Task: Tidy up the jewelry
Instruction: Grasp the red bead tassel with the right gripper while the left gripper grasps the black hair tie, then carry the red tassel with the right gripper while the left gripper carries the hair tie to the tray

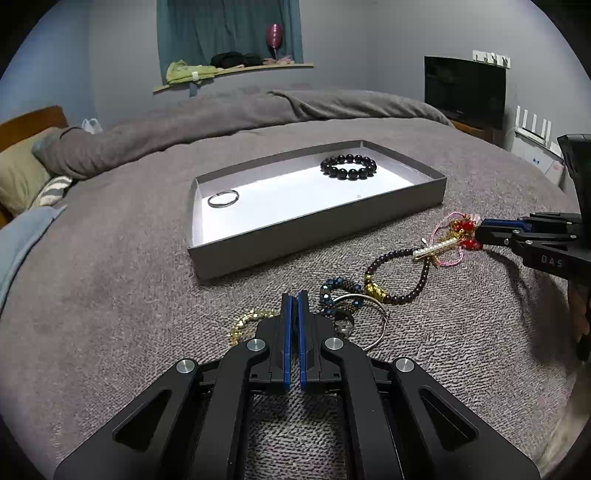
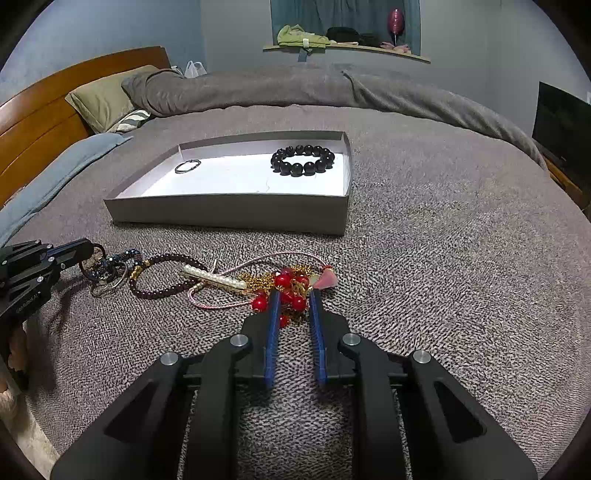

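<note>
On the bed [image 2: 443, 258], a gray tray [image 2: 229, 214] holds a black bead bracelet [image 2: 303, 159] and a thin ring [image 2: 187, 165]. In front of the tray, the right gripper [image 2: 293, 299] clenches a red-beaded gold chain [image 2: 290, 286]. The left gripper [image 1: 294, 301] is clenched tight beside a tangle of bracelets [image 1: 343, 306]; whether it pinches anything is unclear.

blanket [image 2: 424, 258]: grey, textured, covers the bed
duvet [image 2: 258, 88]: grey, bunched along the bed's far edge
pillow [image 2: 107, 96]: olive, far left corner, against the headboard [image 2: 37, 122]
striped pillow [image 2: 129, 120]: partly under the olive one
TV [image 1: 463, 88]: dark, beyond the bed's right edge
window ledge [image 1: 236, 70]: clothes, pink glass [image 1: 274, 35]
curtain [image 1: 229, 26]: teal
</note>
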Action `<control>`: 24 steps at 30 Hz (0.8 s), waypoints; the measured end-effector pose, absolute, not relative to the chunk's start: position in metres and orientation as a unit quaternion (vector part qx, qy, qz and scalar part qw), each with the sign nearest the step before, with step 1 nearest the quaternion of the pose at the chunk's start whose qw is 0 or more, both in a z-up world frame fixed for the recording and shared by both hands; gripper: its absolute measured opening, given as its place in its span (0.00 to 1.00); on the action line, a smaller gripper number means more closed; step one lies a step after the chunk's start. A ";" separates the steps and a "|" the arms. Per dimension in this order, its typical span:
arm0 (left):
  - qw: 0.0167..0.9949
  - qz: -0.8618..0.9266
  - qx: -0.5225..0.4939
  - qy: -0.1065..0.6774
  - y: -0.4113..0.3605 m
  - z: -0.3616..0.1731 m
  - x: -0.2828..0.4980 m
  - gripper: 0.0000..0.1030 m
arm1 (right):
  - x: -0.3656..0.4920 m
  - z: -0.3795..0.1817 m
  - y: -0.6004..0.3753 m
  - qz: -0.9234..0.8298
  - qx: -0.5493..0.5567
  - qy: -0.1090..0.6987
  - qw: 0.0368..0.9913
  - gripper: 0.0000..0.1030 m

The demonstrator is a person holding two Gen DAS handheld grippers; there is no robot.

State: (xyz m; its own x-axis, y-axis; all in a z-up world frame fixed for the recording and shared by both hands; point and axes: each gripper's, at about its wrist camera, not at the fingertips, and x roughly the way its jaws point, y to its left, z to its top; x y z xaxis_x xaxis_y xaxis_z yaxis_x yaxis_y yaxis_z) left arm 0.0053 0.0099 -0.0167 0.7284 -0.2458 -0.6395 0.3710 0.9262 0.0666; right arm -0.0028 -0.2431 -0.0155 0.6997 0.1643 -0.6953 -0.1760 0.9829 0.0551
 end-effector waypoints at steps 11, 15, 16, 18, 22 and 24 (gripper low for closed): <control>0.930 -0.179 0.070 0.314 0.016 -0.004 0.001 0.04 | -0.021 0.020 -0.252 0.101 0.016 0.299 0.949 0.07; 0.933 -0.178 0.063 0.307 0.018 0.001 0.000 0.04 | -0.021 0.024 -0.252 0.100 0.016 0.291 0.951 0.07; 0.933 -0.180 0.060 0.307 0.019 0.003 0.000 0.04 | -0.022 0.025 -0.252 0.101 0.018 0.289 0.952 0.07; 0.934 -0.181 0.056 0.303 0.021 0.007 -0.002 0.04 | -0.023 0.029 -0.253 0.105 0.023 0.285 0.953 0.07; 0.942 -0.182 0.056 0.277 0.023 0.025 -0.008 0.04 | -0.028 0.043 -0.255 0.105 0.027 0.267 0.958 0.07; 0.945 -0.183 0.055 0.267 0.023 0.033 -0.009 0.04 | -0.028 0.047 -0.256 0.105 0.029 0.262 0.959 0.07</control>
State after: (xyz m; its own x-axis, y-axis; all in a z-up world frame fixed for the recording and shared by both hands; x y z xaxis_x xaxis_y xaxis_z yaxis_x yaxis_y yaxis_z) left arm -0.0087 0.0233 0.0330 0.7907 -0.3170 -0.5238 0.3761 0.9266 0.0069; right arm -0.0275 -0.2561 0.0471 0.8406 0.2173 -0.4962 -0.1871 0.9761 0.1106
